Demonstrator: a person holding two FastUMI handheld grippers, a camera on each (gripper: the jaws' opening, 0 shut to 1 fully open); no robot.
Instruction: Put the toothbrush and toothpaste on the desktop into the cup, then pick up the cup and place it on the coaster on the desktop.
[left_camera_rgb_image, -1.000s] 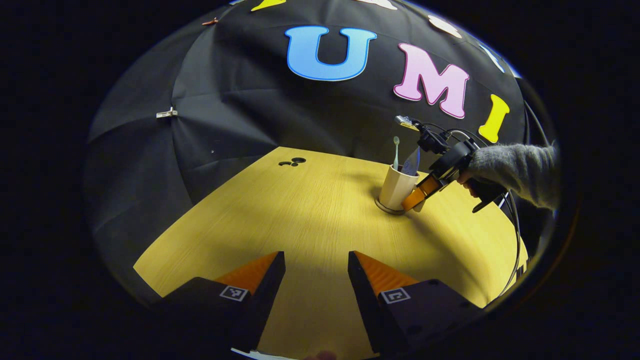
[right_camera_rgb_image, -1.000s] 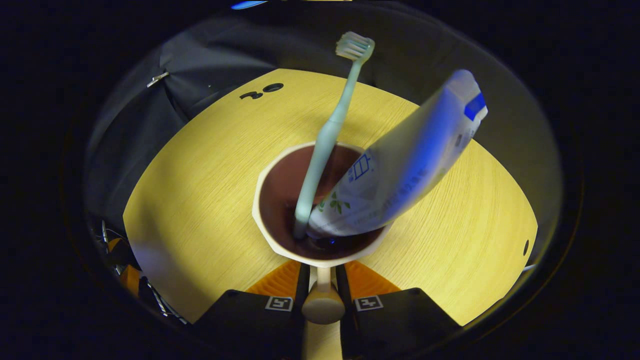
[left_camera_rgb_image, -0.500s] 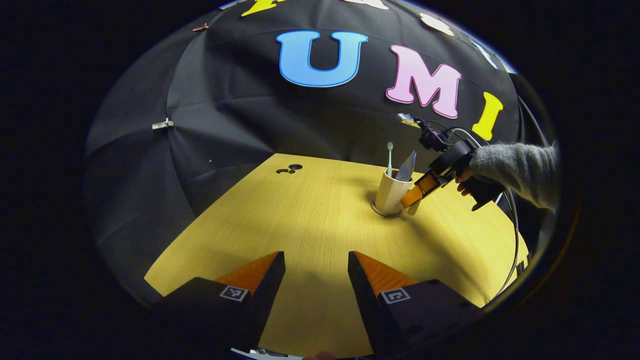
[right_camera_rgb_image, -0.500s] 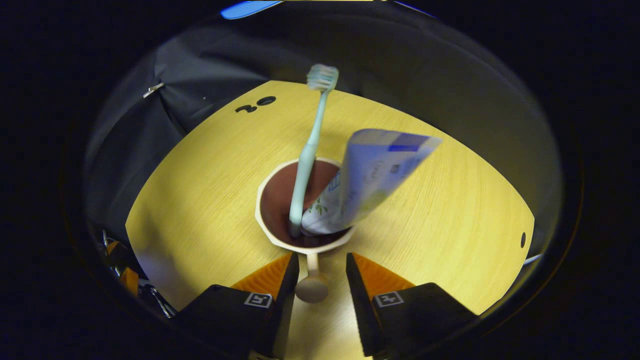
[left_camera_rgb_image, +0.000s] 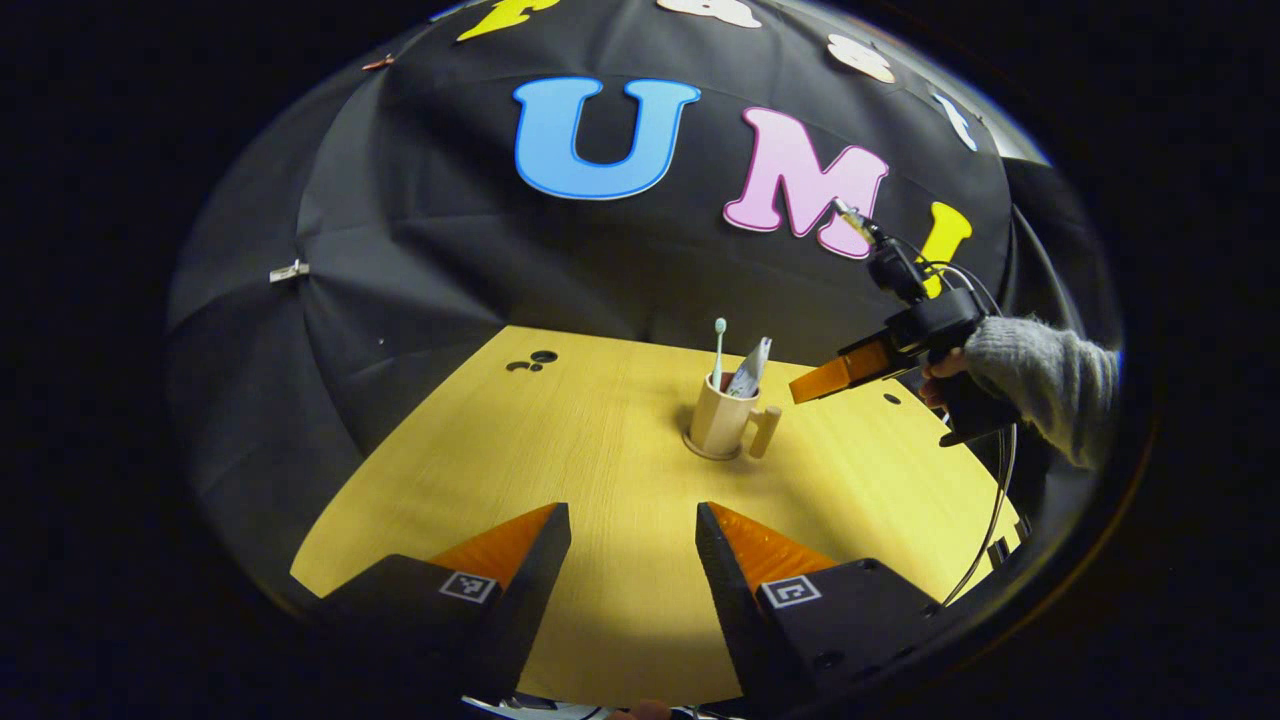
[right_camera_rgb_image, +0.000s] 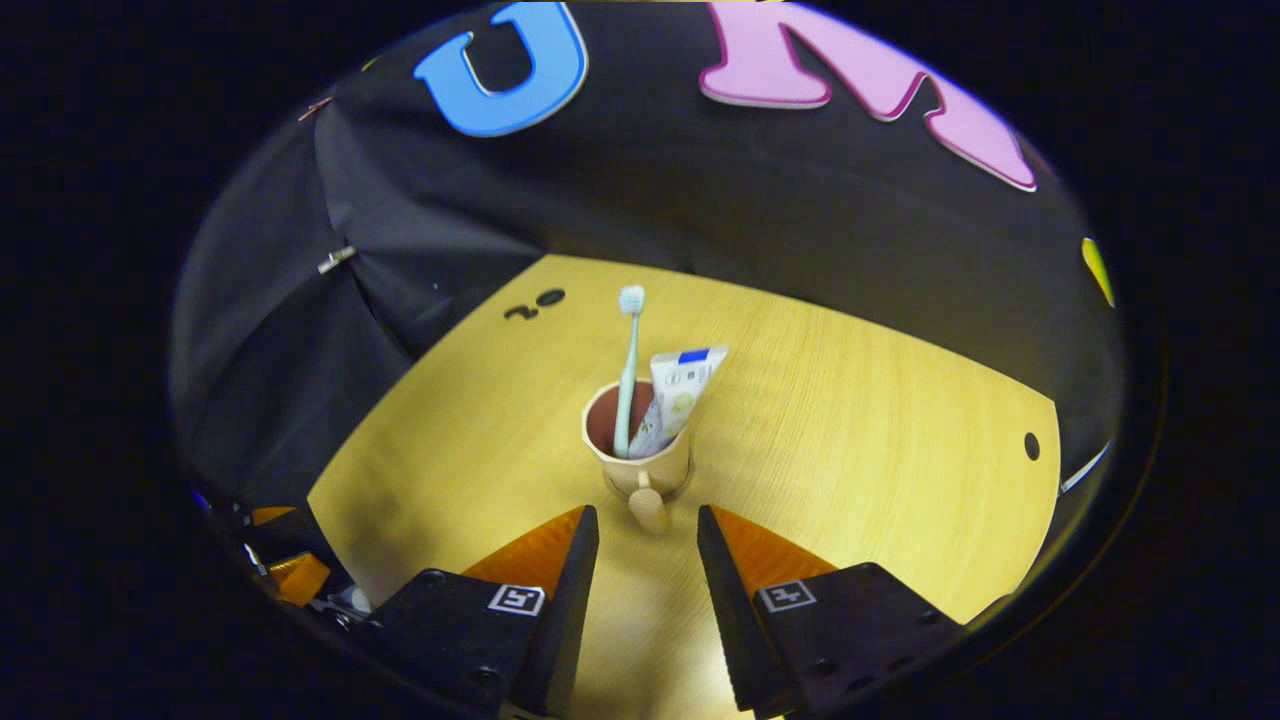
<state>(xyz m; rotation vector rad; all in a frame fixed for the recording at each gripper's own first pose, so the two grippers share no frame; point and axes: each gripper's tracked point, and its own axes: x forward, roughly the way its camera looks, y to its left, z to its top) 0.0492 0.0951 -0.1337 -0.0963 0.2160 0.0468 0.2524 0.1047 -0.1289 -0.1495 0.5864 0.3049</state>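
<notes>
Cup (right_camera_rgb_image: 640, 462) stands on desk (right_camera_rgb_image: 850, 420); right hand-held gripper (right_camera_rgb_image: 648, 540) hovers just behind its handle, fingers apart. Left hand-held gripper (left_camera_rgb_image: 633, 545), apart too, sees a grey sleeve (left_camera_rgb_image: 1045, 375).

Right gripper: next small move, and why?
Probably just retreat a little farther and stop. The cup stands on the coaster with the toothbrush and toothpaste inside it. The right gripper is open with its fingers clear of the cup's handle, so nothing looks left to grasp.
</notes>
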